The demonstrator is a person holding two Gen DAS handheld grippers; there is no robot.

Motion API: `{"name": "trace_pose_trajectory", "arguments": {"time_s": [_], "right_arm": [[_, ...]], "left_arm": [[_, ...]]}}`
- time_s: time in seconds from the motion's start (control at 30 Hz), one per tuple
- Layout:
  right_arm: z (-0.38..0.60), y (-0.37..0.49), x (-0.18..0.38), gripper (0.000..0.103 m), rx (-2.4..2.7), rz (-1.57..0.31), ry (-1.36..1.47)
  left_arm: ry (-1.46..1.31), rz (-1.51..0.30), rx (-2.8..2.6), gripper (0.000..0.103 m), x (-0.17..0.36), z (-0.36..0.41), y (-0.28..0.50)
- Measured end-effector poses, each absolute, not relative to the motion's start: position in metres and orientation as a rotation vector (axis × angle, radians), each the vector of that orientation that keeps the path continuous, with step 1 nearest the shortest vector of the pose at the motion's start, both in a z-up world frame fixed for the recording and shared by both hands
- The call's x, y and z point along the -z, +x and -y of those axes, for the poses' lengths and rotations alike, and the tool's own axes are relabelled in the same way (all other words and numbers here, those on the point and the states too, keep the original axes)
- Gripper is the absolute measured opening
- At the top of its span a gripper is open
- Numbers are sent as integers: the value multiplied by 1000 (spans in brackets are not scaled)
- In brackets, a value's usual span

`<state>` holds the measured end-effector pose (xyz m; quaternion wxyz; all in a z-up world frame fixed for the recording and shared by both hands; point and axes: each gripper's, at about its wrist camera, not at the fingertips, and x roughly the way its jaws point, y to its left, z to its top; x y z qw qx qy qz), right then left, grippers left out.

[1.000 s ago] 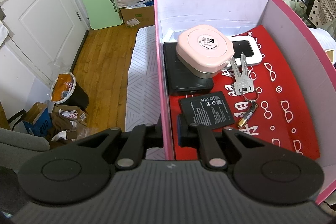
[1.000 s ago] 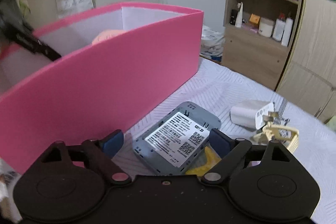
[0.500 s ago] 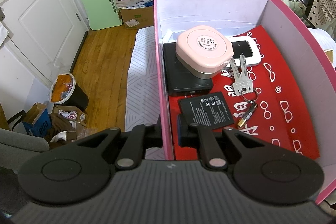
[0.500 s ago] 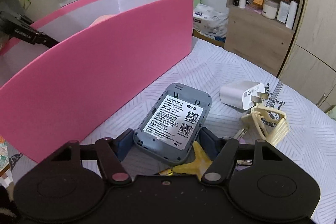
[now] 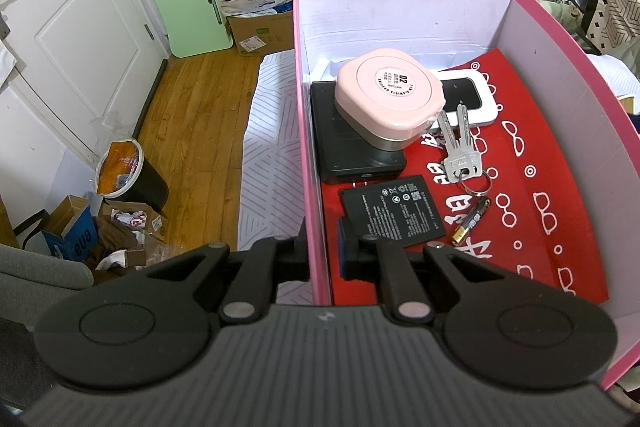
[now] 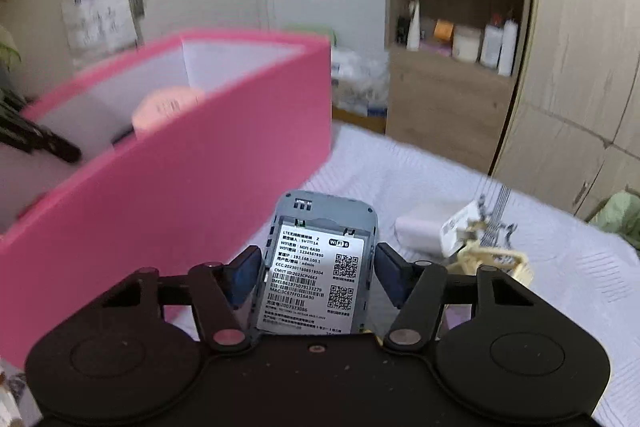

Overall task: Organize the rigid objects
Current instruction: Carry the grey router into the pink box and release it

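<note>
In the left wrist view my left gripper [image 5: 320, 251] is shut on the near left wall of the pink box [image 5: 308, 147], one finger outside and one inside. In the box, on a red sheet, lie a pink lidded container [image 5: 390, 99] on a black case [image 5: 348, 155], a white phone-like device [image 5: 468, 95], keys [image 5: 460, 151], a flat black battery [image 5: 394, 211] and a small cell [image 5: 472, 225]. In the right wrist view my right gripper [image 6: 316, 275] is closing on a grey wifi router [image 6: 320, 267]. Its blue pads [image 6: 244, 275] meet the router's sides, beside the pink box [image 6: 180, 195].
On the white bedcover to the right of the router lie a white charger plug [image 6: 424, 231] and a cream hair clip [image 6: 492, 263]. A shelf unit [image 6: 452, 27] and wardrobe doors stand behind. Left of the bed are wooden floor, a bin [image 5: 128, 171] and a green board [image 5: 188, 3].
The right gripper's jaws have come in from wide apart onto the router's sides, and the router now lies straight between them. The yellow piece under it is hidden. The left gripper has not moved.
</note>
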<state>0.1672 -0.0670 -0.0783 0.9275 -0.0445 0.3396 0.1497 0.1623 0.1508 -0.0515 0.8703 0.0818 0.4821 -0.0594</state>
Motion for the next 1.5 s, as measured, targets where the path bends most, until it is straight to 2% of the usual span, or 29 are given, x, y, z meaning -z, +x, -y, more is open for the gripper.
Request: {"name": "trace_pose_trajectory", "arguments": {"time_s": [0.43, 0.67, 0.87, 1.1, 1.37, 1.5], "right_arm": [[63, 128, 28, 67, -325, -496, -66], [47, 124, -25, 67, -429, -378, -138], [14, 151, -35, 67, -591, -462, -140], [-14, 179, 0, 67, -679, -564, -138], [-49, 200, 26, 66, -551, -695, -353], [-58, 210, 32, 61, -537, -759, -396]], "left_arm": [[171, -1009, 125, 9, 52, -151, 162], [159, -1007, 125, 9, 52, -153, 161], [159, -1003, 126, 9, 52, -154, 160], [161, -1007, 124, 9, 52, -155, 161], [141, -1000, 129, 9, 51, -158, 161], [140, -995, 131, 9, 51, -159, 159]]}}
